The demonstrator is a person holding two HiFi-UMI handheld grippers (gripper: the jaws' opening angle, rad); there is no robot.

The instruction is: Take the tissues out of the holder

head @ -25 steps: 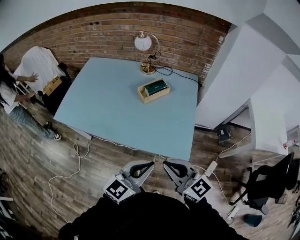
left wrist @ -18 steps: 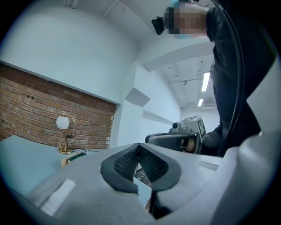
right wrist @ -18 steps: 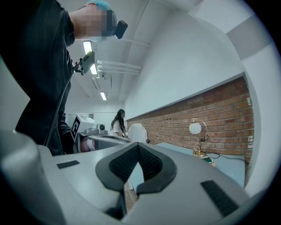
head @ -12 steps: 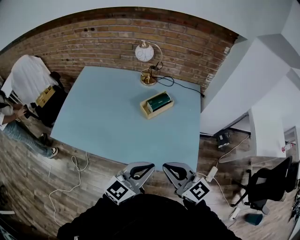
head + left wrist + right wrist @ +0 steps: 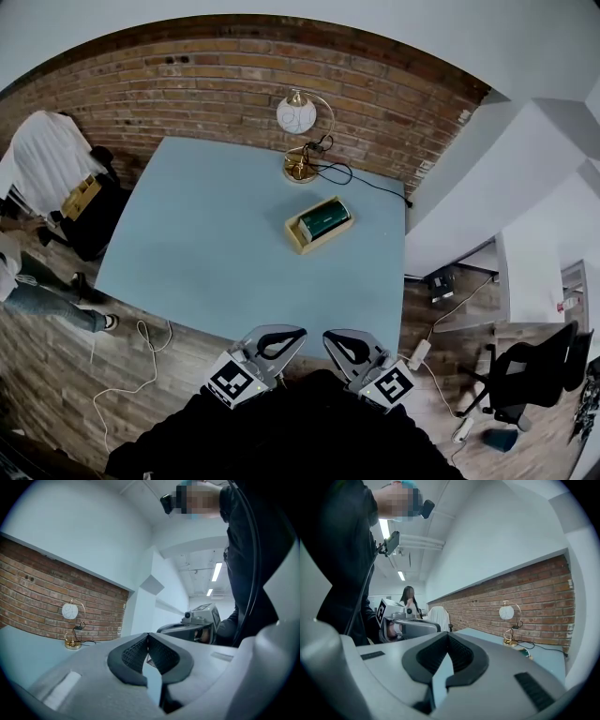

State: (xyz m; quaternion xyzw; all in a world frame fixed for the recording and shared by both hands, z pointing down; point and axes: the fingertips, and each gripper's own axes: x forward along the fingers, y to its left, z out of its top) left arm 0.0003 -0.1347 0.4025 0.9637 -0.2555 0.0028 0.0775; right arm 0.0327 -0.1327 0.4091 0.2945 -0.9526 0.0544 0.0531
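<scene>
A wooden holder [image 5: 302, 239] stands on the light blue table [image 5: 206, 244], right of its middle, with a green tissue pack [image 5: 323, 220] lying in it. In the head view both grippers hover over the floor in front of the table's near edge, well short of the holder. My left gripper [image 5: 296, 331] is shut with nothing in it. Beside it, my right gripper [image 5: 330, 335] is also shut and empty. In the left gripper view the jaws [image 5: 148, 634] meet at the tips. The right gripper's [image 5: 447, 633] own view shows the same, with the green pack [image 5: 525, 653] far off.
A gold desk lamp [image 5: 300, 141] with a black cable stands at the table's far edge by the brick wall. A person [image 5: 19, 272] and a white-draped chair [image 5: 52, 155] are at the left. A black office chair [image 5: 525, 375] and floor cables [image 5: 141, 356] lie nearby.
The head view has shifted slightly, so the table and holder sit a little lower and to the right. The person at the left has moved toward the frame edge. Both grippers stay shut in place.
</scene>
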